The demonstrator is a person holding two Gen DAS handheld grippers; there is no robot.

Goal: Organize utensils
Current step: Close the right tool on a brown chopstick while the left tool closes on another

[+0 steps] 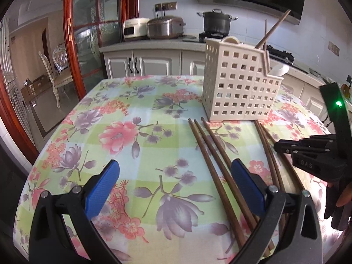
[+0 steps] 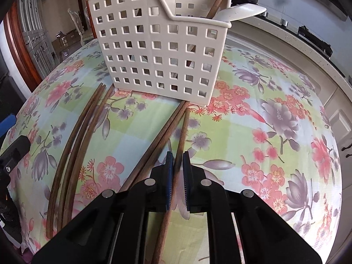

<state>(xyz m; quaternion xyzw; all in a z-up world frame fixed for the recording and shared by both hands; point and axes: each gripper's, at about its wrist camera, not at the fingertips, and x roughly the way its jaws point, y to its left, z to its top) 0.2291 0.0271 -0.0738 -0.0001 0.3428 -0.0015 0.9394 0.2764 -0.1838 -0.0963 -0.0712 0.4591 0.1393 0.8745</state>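
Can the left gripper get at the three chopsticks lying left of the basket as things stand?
Probably yes. The left gripper is open, the three chopsticks lie flat just by its right finger, and nothing covers them. The right gripper is busy further right.

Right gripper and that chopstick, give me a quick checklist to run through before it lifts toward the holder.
1. Right gripper shut on one chopstick: ok, a single stick sits between its fingers.
2. Neighbouring pair of chopsticks outside the fingers: ok, they lie just to the left.
3. Utensil holder upright on the tablecloth: ok.
4. Room in the lower front compartment: cannot tell; a white spoon and one stick already lean there.
5. Left gripper out of the way: ok, open and empty beside the three chopsticks.
6. Firmness of the grip: cannot tell.
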